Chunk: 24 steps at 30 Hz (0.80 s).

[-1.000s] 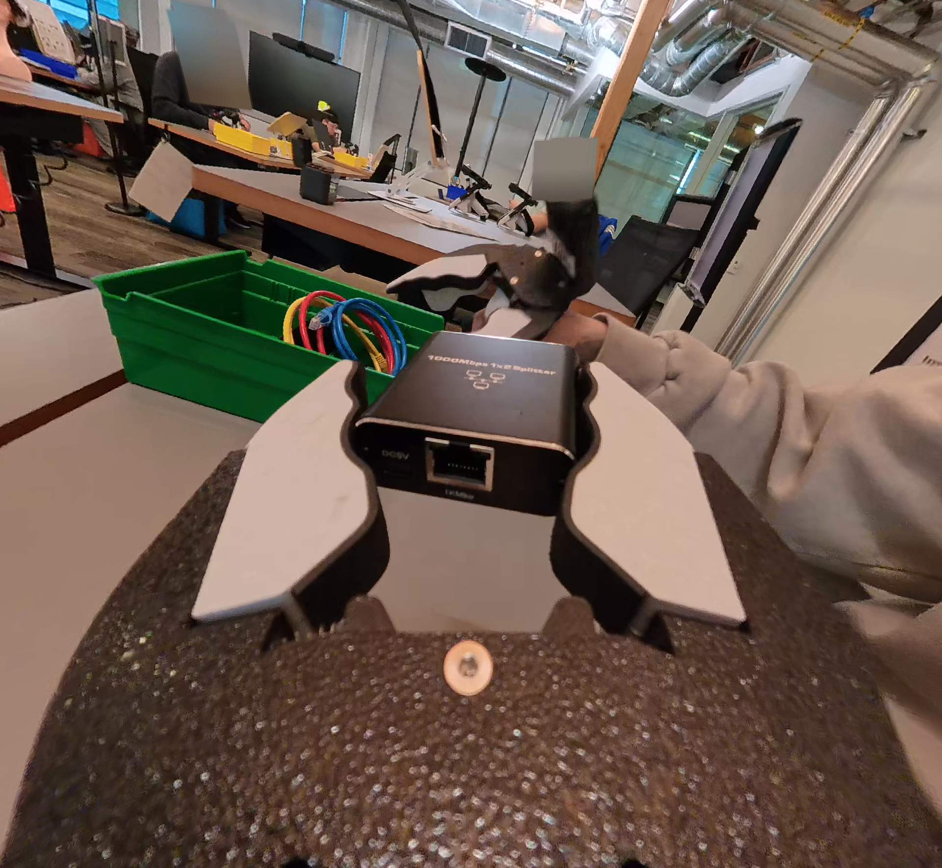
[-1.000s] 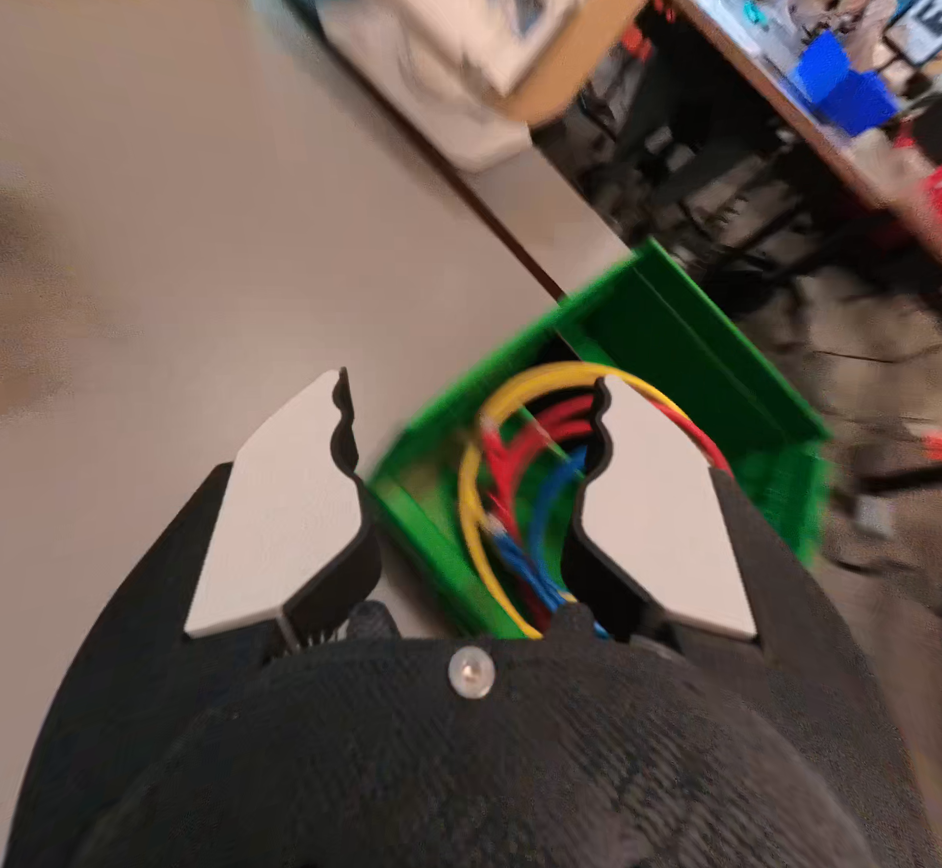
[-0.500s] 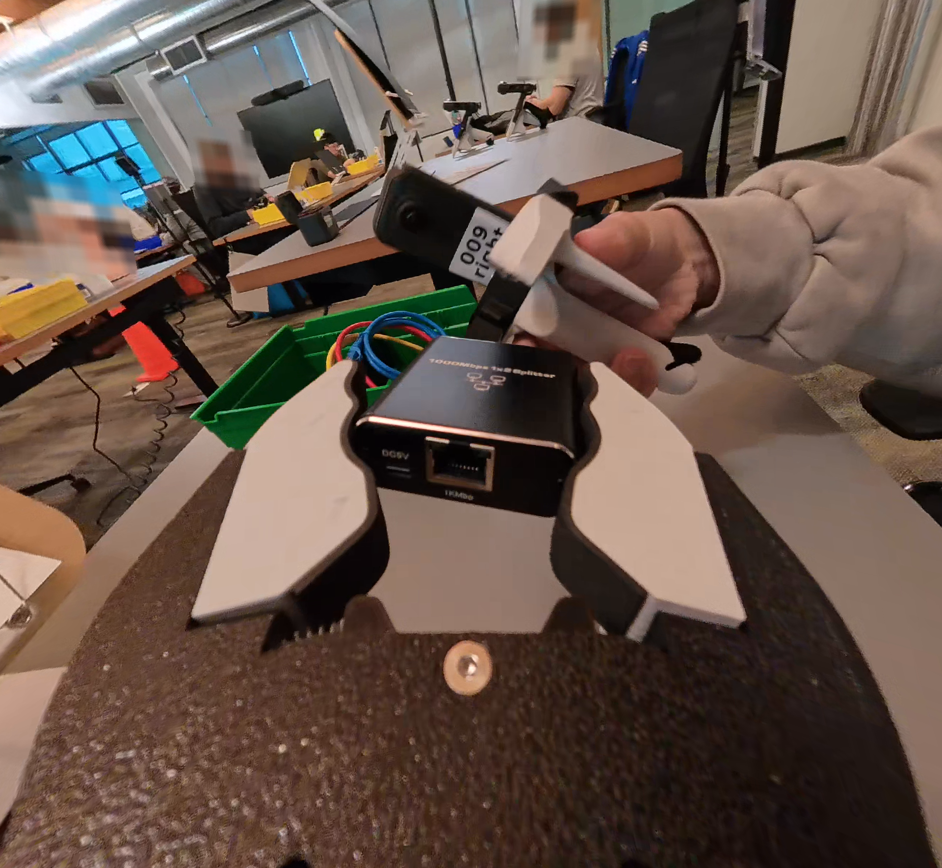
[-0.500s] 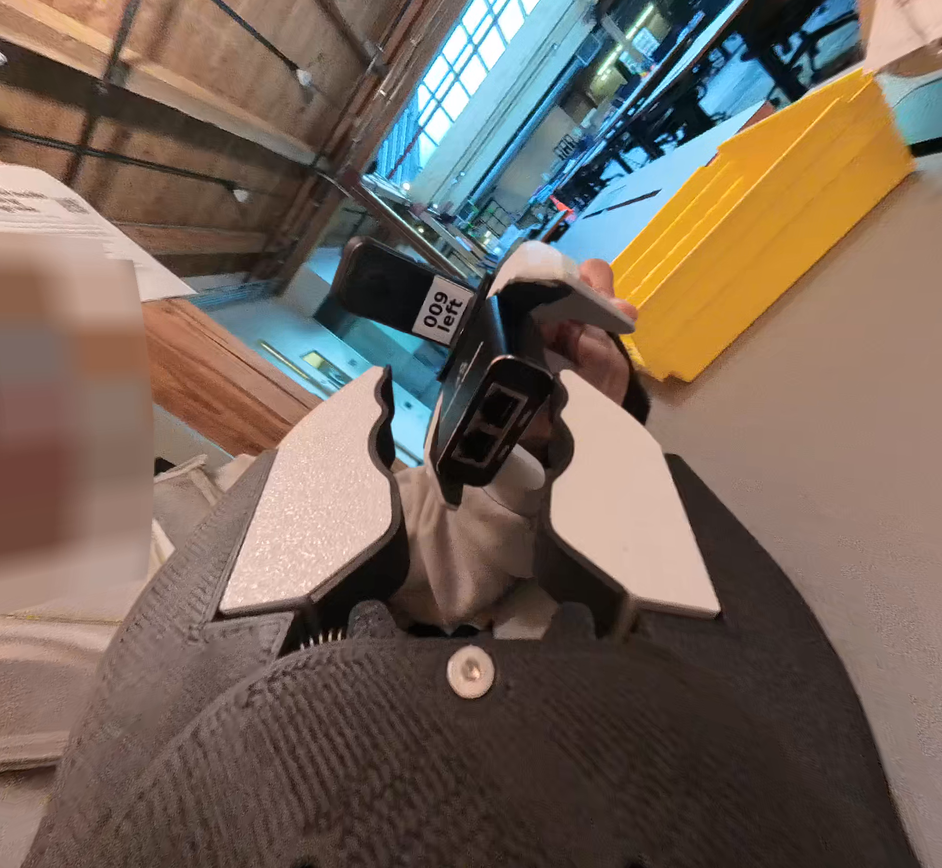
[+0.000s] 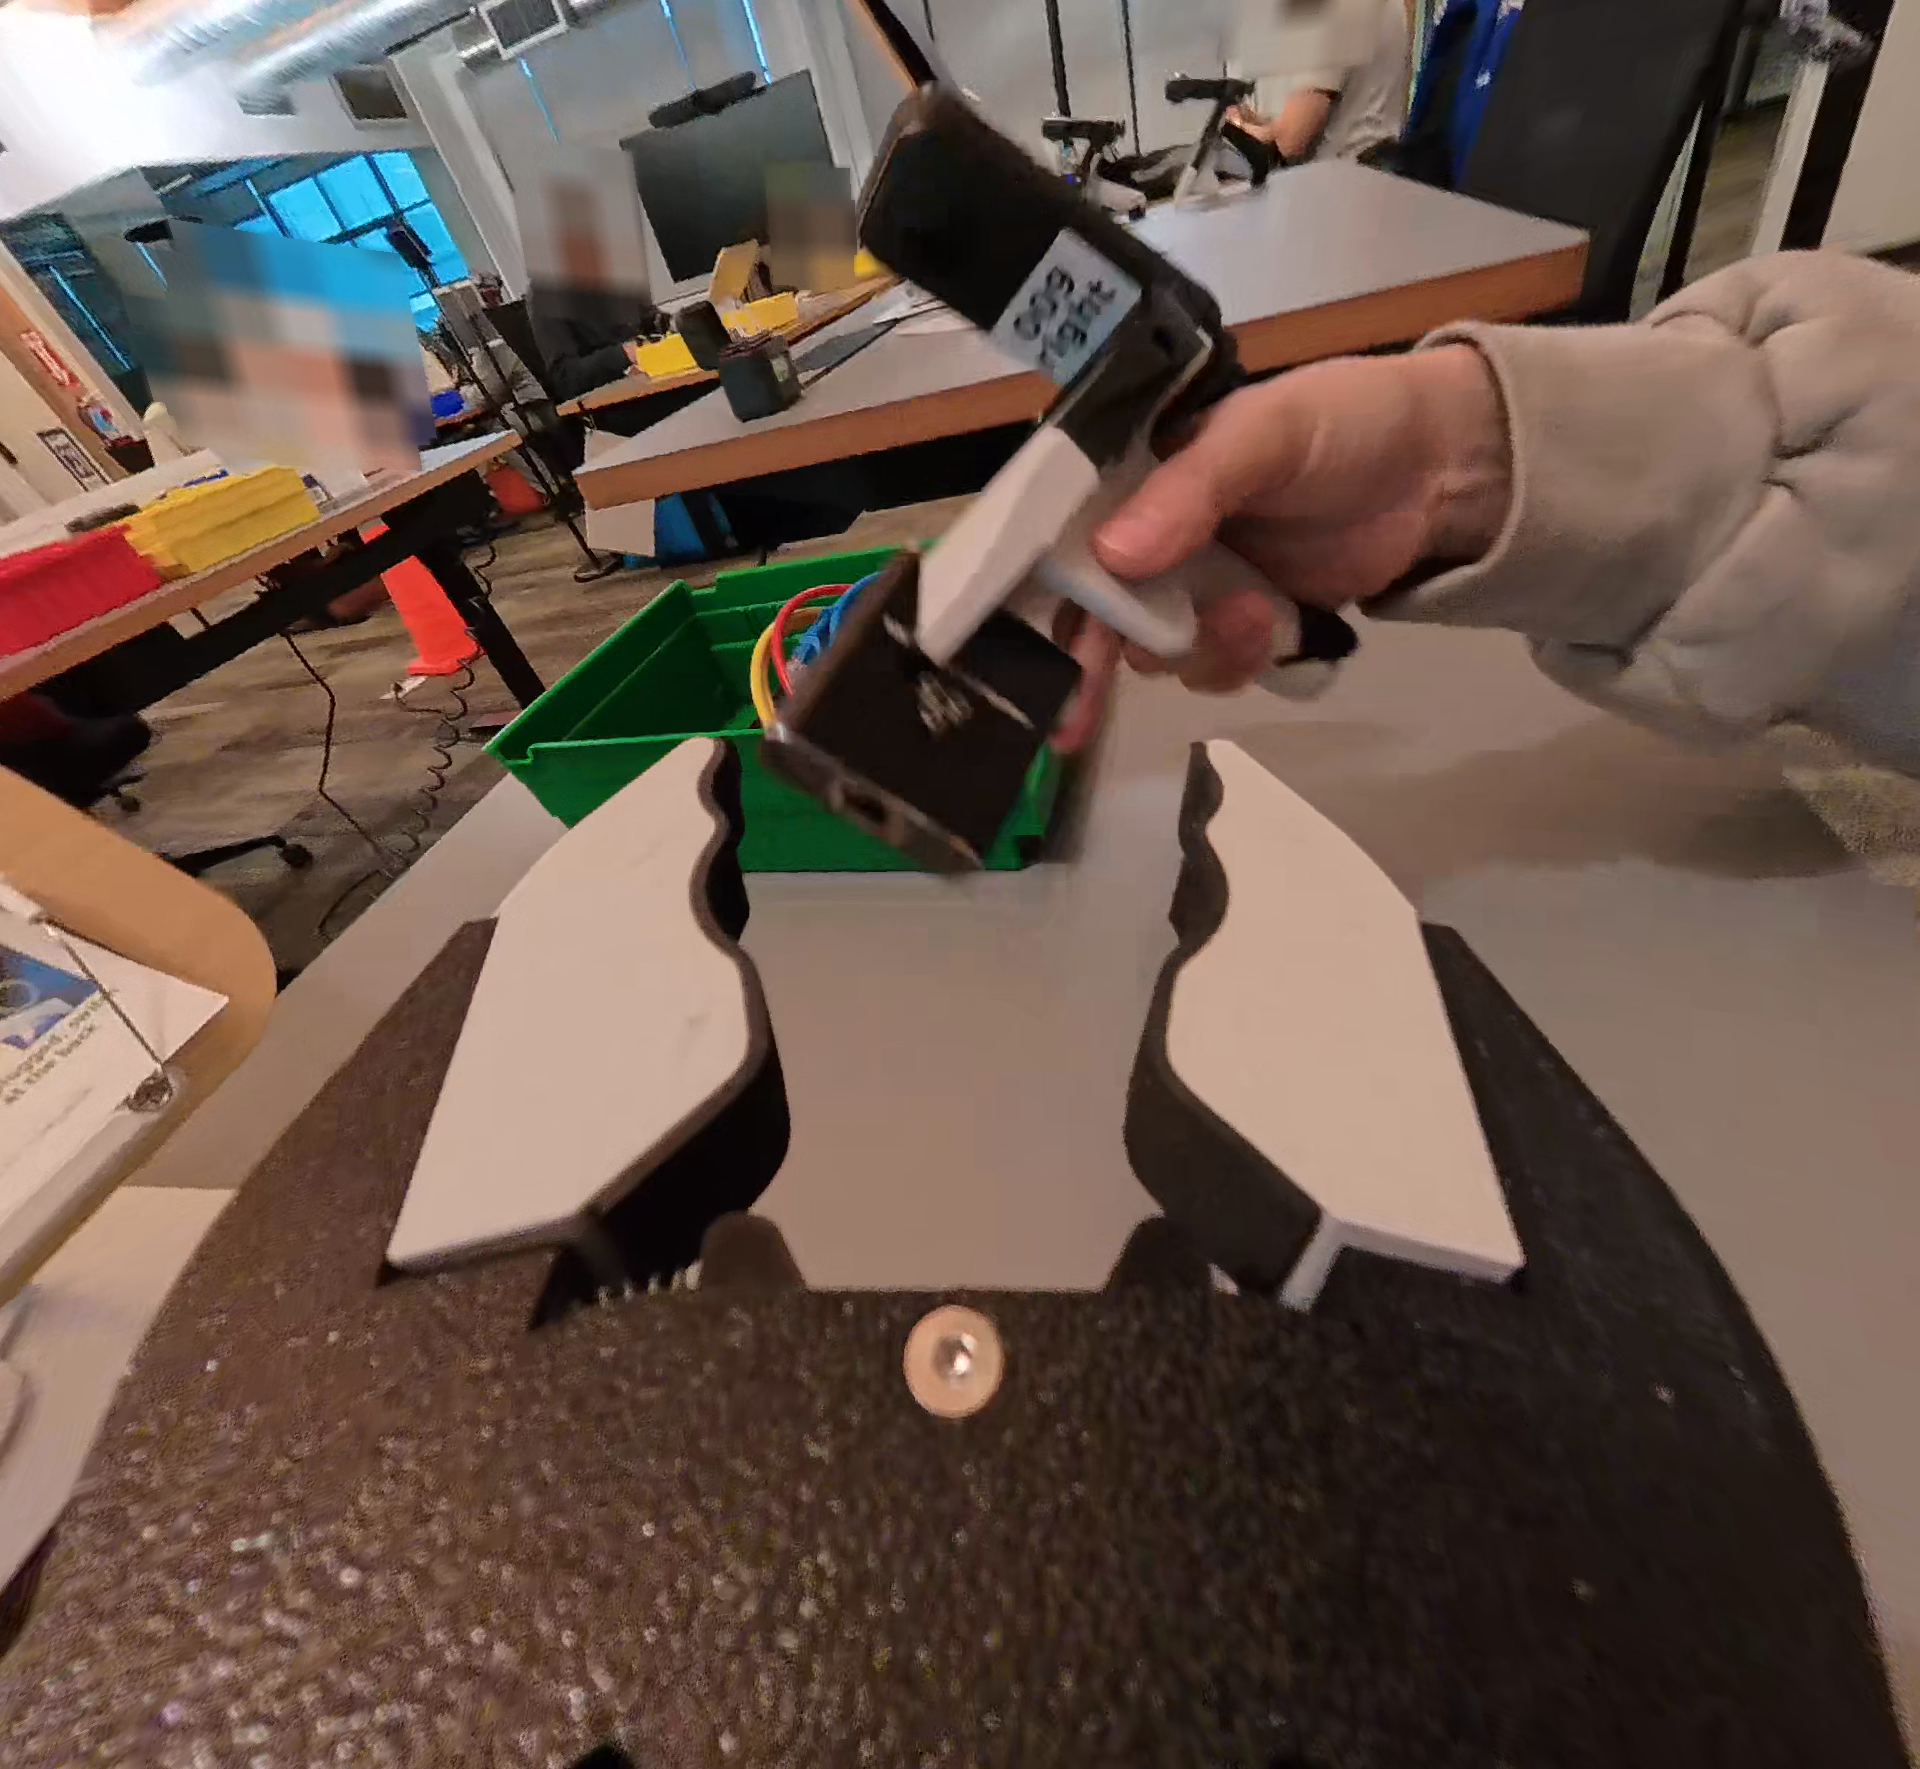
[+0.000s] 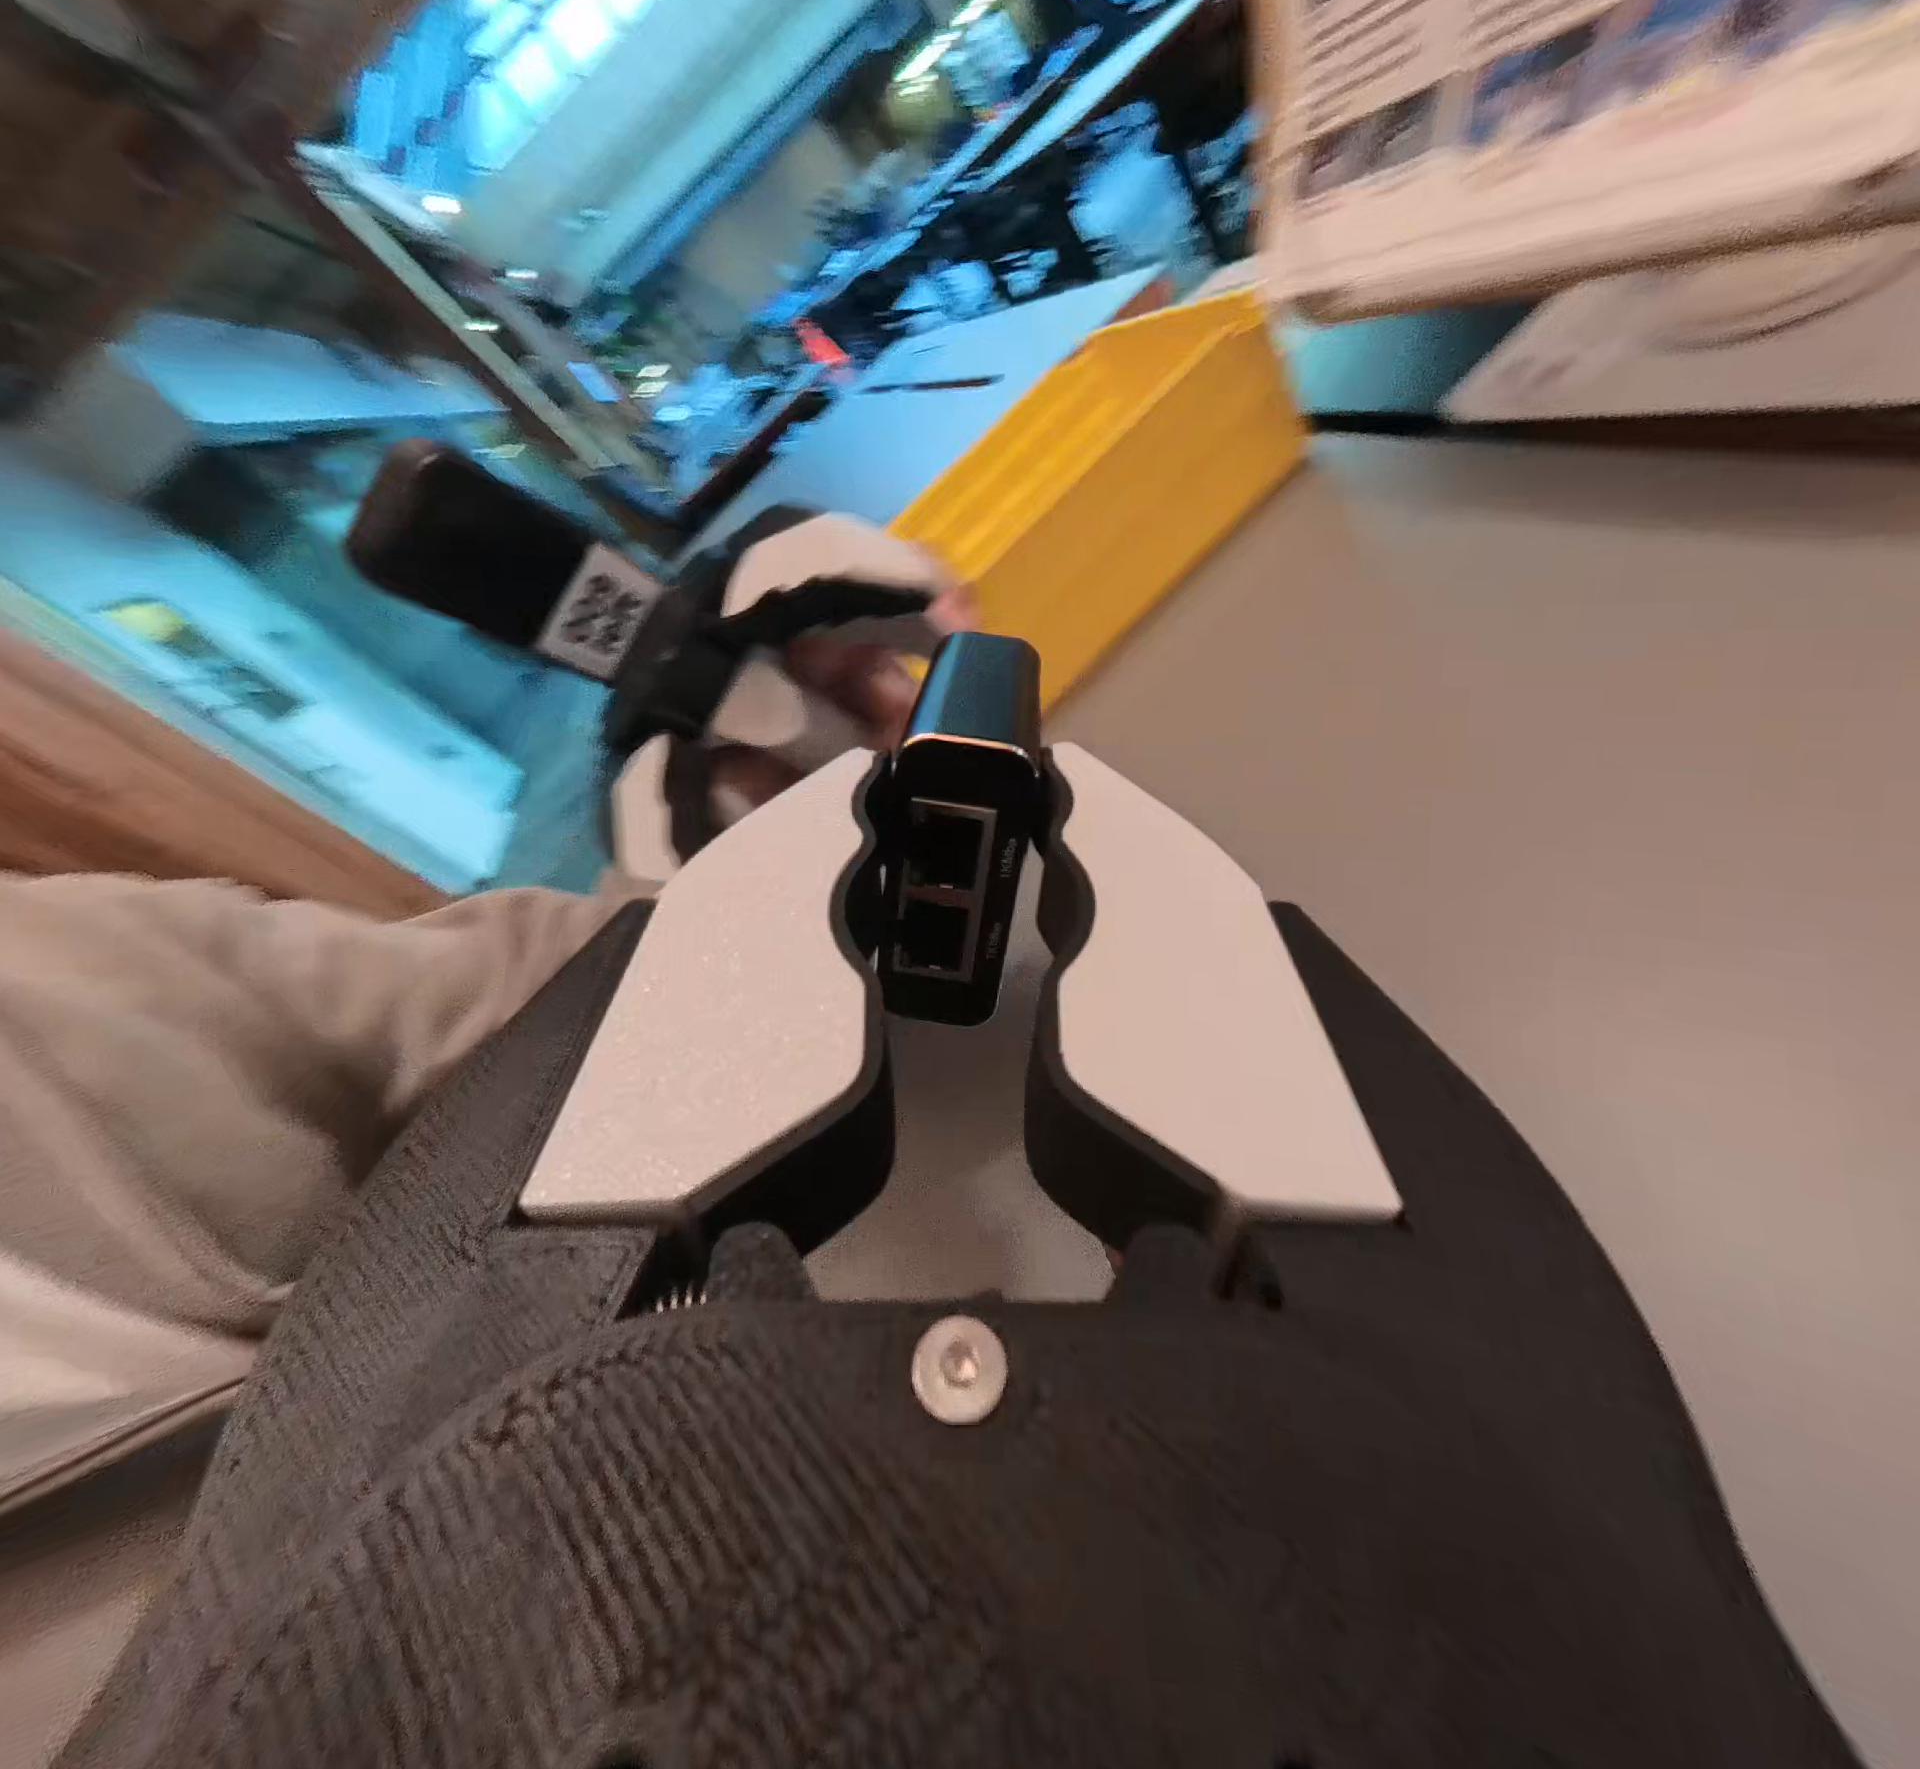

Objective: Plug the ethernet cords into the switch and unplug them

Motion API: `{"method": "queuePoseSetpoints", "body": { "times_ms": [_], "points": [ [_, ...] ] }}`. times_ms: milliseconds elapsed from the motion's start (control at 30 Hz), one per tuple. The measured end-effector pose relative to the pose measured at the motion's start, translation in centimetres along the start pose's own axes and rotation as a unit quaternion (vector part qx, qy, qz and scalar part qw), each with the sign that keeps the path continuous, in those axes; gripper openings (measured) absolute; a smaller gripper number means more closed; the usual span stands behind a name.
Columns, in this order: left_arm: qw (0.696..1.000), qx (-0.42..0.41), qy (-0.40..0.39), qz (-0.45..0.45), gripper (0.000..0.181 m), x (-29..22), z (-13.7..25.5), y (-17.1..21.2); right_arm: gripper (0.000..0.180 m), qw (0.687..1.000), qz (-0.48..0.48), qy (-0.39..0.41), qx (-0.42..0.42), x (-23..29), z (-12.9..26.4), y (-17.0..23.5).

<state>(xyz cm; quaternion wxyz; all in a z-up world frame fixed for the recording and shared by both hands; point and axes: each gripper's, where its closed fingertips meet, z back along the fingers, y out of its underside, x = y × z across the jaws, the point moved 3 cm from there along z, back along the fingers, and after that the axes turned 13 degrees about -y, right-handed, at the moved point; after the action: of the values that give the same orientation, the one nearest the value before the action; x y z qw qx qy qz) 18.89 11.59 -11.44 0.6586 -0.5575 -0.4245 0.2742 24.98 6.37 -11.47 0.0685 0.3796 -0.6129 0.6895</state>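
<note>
Above the grey table (image 5: 1558, 940), right gripper (image 6: 961, 872) pinches the black switch (image 6: 961, 836), two-socket end facing its camera, long axis along its fingers; left gripper (image 5: 966, 888) spread, empty, just near of it (white print on casing; cords (image 5: 795, 649) in far green bin (image 5: 644, 691)).

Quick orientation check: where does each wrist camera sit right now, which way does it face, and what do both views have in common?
Left wrist view: behind the open left gripper, facing the green bin of cords and the right gripper holding the switch; hand and sleeve show.
Right wrist view: behind the right gripper, shut on the switch, facing the left gripper's body and yellow bins.
Shared: the switch and grey table.
</note>
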Motion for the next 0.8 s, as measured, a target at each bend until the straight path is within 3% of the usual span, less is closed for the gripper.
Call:
{"method": "queuePoseSetpoints", "body": {
  "times_ms": [67, 133, 233, 333, 500, 633, 800],
  "points": [
    [1.0, 0.006, -0.002, 0.022, 0.079, 0.7, 0.2, 0.2, 0.026, 0.994, 0.039, 0.099, 0.007, -2.1, 3.6, -3.2],
    [0.999, 0.01, -0.002, 0.032, 0.076, 1.0, 0.3, 0.5, 0.027, 0.974, 0.076, 0.201, 0.067, -4.7, 7.5, -6.2],
    [0.999, 0.023, 0.006, 0.029, 0.074, 0.9, 0.1, 1.1, 0.026, 0.91, 0.14, 0.349, 0.172, -8.9, 12.7, -10.6],
    [0.999, 0.046, 0.005, 0.012, 0.073, 0.8, -0.1, 1.9, 0.027, 0.865, 0.133, 0.407, 0.261, -13.2, 15.8, -12.8],
    [0.997, 0.077, -0.006, 0.001, 0.069, 1.3, -0.3, 3.1, 0.026, 0.873, 0.035, 0.397, 0.28, -18.6, 16.8, -13.1],
    [0.997, 0.077, -0.012, 0.017, 0.067, 2.0, 0.0, 3.2, 0.027, 0.902, -0.035, 0.339, 0.265, -21.3, 15.9, -12.0],
    [0.996, 0.086, -0.014, 0.037, 0.065, 2.6, 0.2, 3.8, 0.026, 0.917, -0.104, 0.293, 0.25, -23.3, 14.7, -10.2]
  ]
}}
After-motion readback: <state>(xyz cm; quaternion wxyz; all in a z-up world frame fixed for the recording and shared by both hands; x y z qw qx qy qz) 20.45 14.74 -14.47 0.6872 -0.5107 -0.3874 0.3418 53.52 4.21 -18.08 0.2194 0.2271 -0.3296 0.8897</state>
